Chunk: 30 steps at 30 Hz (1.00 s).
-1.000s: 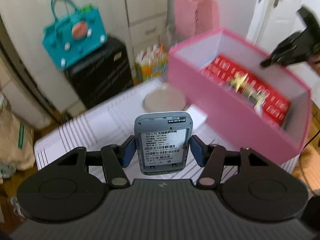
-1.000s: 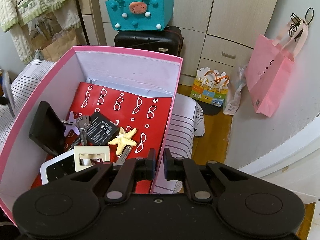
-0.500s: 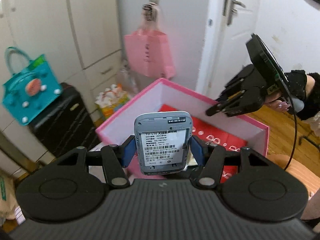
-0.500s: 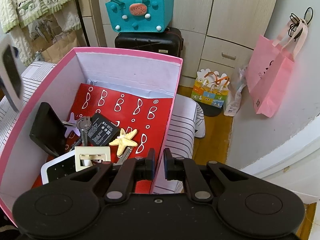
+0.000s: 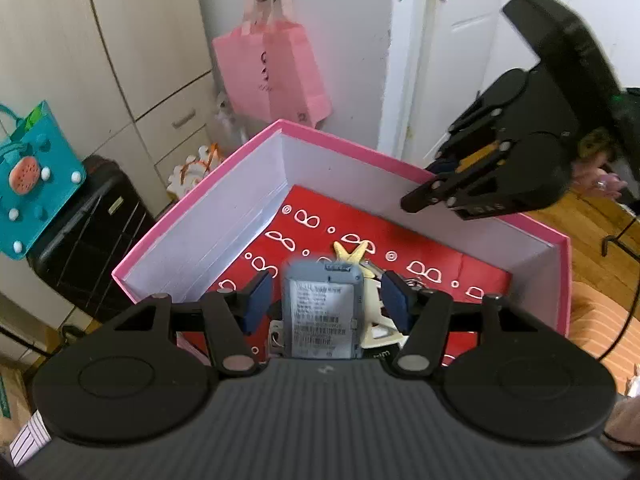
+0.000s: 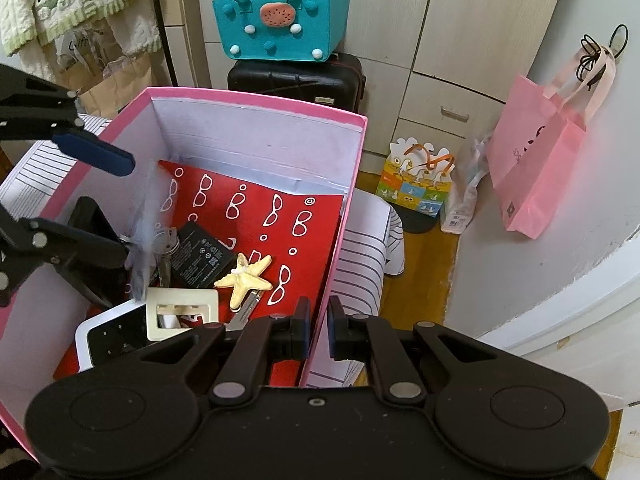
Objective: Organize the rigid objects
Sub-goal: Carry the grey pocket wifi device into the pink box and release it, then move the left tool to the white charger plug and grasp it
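Left gripper [image 5: 324,302] over the pink box [image 5: 200,204], jaws just spreading off the grey pocket router [image 5: 322,312] dropping between them; right gripper [image 6: 318,328] pinches the box wall; next, pull clear.

Left gripper [image 5: 324,300]: angled downward, its blue pads [image 5: 256,300] spread apart with clear gaps on both sides, touching nothing; the jaws have just been opening, with a grey device in the gap between them, blurred. From the right wrist view its two arms reach in from the left edge.

Right gripper [image 6: 318,330]: tilted steeply downward, jaws drawn nearly together with only a narrow slit between them. A hand [image 5: 600,176] with a ringed finger holds its body from behind.
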Motion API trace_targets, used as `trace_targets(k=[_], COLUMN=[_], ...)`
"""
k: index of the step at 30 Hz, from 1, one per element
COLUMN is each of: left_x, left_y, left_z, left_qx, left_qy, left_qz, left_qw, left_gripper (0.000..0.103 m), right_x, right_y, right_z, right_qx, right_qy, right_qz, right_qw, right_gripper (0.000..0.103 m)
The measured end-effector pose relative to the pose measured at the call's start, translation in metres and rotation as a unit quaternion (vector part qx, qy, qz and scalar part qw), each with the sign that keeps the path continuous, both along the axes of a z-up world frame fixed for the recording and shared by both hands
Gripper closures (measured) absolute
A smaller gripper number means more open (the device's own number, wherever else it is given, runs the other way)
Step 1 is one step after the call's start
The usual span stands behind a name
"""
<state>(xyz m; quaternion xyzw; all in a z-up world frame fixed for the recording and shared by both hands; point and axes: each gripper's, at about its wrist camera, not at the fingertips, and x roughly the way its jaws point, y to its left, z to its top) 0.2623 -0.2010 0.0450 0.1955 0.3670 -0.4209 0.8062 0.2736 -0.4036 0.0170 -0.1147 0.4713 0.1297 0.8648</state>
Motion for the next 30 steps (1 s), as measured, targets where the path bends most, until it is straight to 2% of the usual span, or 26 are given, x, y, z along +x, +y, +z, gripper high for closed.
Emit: trace_targets(k=[5, 9, 12, 17, 22, 28, 30], left_x=[-0.016, -0.022, -0.019, -0.020, -0.017, -0.013, -0.011], left_y=[0.022, 0.056, 0.083, 0.113, 0.132, 0.139, 0.136], left_z=[0.013, 0.024, 0.023, -0.002, -0.038, -0.070, -0.078], left_qx=[-0.023, -0.035, -0.038, -0.026, -0.020, -0.028, -0.035], left_qy=[-0.016, -0.033, -0.029, 0.005, 0.034, 0.021, 0.025], left_qz=[-0.004, 0.021, 0.050, 0.090, 0.104, 0.098, 0.091], left_qw=[0.9996, 0.9986, 0.9976, 0.9956, 0.9938, 0.9946, 0.9949], left_gripper=[0.041, 0.039, 0.037, 0.037, 0.039, 0.042, 0.046], right_x=[-0.001, -0.003, -0.003, -0.002, -0.002, -0.002, -0.002], right_y=[0.000, -0.001, -0.001, 0.000, -0.002, -0.005, -0.005], right_z=[-0.001, -0.002, -0.002, -0.002, -0.001, -0.003, -0.004], right_qx=[0.004, 0.004, 0.002, 0.003, 0.007, 0.021, 0.023], right_qy=[-0.003, -0.006, -0.007, -0.005, -0.005, -0.007, -0.009], right_qz=[0.001, 0.005, 0.006, 0.006, 0.004, -0.007, -0.011], right_qw=[1.000, 1.000, 1.000, 1.000, 1.000, 1.000, 1.000], right_gripper=[0.091, 0.091, 0.091, 0.091, 0.090, 0.090, 0.089])
